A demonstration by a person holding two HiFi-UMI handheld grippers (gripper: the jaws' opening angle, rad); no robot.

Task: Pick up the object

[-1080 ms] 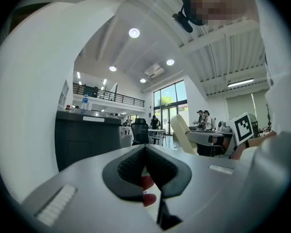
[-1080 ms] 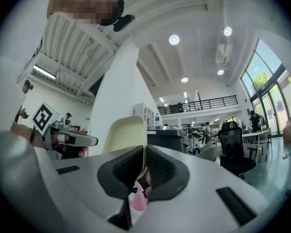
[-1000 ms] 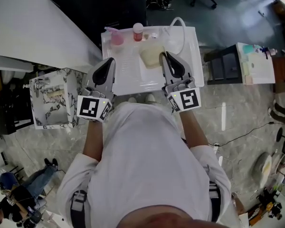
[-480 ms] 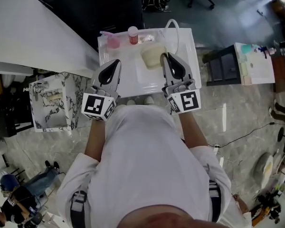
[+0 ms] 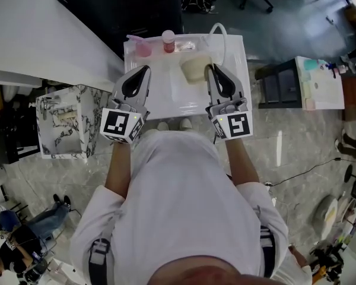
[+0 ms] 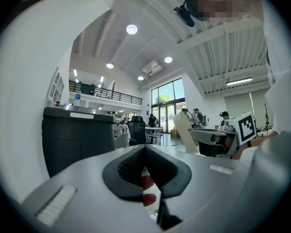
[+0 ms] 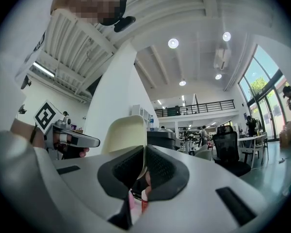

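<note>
One cream object [image 5: 195,69], one pink cup [image 5: 143,48], one red-capped bottle [image 5: 168,41]. Two tongs held level above the white tabletop [image 5: 166,94]: left tongs [image 5: 146,70] pressed together, empty; right tongs [image 5: 212,69] pinching the tilted cream object's edge.

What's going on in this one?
A person stands at a small white table with a gripper in each hand. The left gripper and the right gripper are both shut and empty, held level over the table. The right one's tips are close to a cream-coloured object. Nothing is picked up yet.
</note>
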